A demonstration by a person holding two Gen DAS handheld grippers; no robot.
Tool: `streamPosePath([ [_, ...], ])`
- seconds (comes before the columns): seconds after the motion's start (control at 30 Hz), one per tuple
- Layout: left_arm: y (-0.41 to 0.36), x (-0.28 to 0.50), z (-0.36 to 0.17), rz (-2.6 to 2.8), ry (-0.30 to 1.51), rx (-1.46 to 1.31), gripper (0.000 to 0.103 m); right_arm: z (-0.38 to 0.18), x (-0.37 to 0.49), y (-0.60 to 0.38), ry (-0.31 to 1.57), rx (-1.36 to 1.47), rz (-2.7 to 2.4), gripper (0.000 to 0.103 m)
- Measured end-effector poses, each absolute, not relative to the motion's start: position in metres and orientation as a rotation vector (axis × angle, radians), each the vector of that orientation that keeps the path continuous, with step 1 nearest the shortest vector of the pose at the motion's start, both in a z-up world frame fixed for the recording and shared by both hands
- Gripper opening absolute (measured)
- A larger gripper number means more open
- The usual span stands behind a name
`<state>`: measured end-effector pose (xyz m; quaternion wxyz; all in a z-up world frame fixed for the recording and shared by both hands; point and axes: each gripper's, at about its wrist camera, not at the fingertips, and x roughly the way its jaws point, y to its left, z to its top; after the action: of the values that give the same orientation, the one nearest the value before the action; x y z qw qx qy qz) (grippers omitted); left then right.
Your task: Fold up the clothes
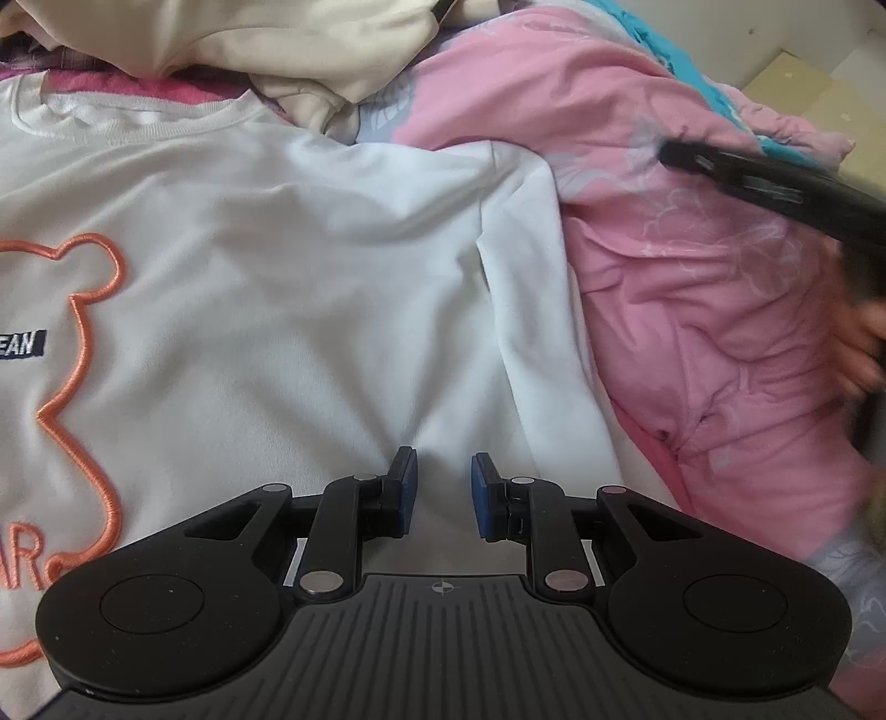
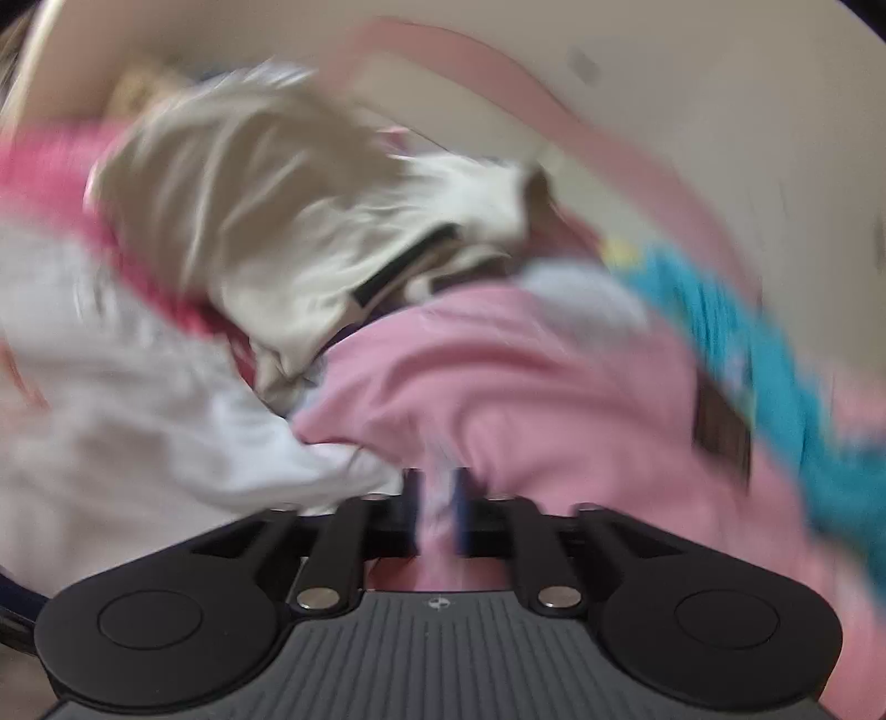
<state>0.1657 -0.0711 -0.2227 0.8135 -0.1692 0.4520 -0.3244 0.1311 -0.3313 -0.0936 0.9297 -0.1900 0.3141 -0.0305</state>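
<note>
Pink bedding (image 1: 692, 310) bears the white sweatshirt (image 1: 288, 266), collar away; left gripper (image 1: 444, 493) parted, right gripper (image 2: 437, 509) seemingly too.

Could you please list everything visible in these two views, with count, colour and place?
white sweatshirt: one, white with an orange bear outline, spread flat under the left gripper.
cream garment: one, cream, bunched beyond the sweatshirt's collar.
pink bedding: one, pink with pale print, rumpled beside the sweatshirt.
teal fabric: one, teal, along the bedding's far edge.
left gripper: one, black with blue pads, jaws apart over the sweatshirt.
right gripper: one, black, blurred, jaws apart over the bedding.
hand: one, blurred, at the right edge.
</note>
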Motion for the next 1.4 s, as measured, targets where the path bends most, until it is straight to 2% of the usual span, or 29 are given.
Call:
streamPosePath([
  [0.17, -0.071, 0.153, -0.214, -0.744, 0.968, -0.334, 0.020, -0.097, 0.081, -0.382, 0.942, 0.084, -0.060, 0.036],
  [0.43, -0.088, 0.107, -0.208, -0.875, 1.058, -0.318, 0.021, -0.156, 0.018, -0.413, 1.242, 0.354, -0.130, 0.036],
  [0.57, -0.092, 0.082, -0.210, -0.898, 1.101, -0.302, 0.021, -0.179, 0.013, -0.429, 1.293, 0.498, -0.134, 0.051],
  [0.83, -0.099, 0.056, -0.212, -0.901, 1.119, -0.252, 0.021, -0.212, 0.000, -0.439, 1.346, 0.714, -0.091, 0.052],
  [0.9, -0.100, 0.054, -0.213, -0.896, 1.114, -0.243, 0.021, -0.213, -0.003, -0.437, 1.332, 0.712, -0.086, 0.049],
  [0.93, -0.100, 0.054, -0.214, -0.895, 1.113, -0.243, 0.021, -0.214, -0.005, -0.437, 1.328, 0.714, -0.090, 0.040],
  [1.03, -0.099, 0.053, -0.214, -0.891, 1.106, -0.245, 0.021, -0.211, -0.013, -0.443, 1.299, 0.764, -0.093, 0.007],
  [1.23, -0.097, 0.054, -0.218, -0.878, 1.118, -0.281, 0.021, -0.143, -0.026, -0.434, 1.088, 0.718, -0.037, 0.006],
  [1.4, -0.098, 0.055, -0.218, -0.872, 1.121, -0.299, 0.021, -0.060, -0.021, -0.441, 0.819, 0.863, 0.089, 0.006],
])
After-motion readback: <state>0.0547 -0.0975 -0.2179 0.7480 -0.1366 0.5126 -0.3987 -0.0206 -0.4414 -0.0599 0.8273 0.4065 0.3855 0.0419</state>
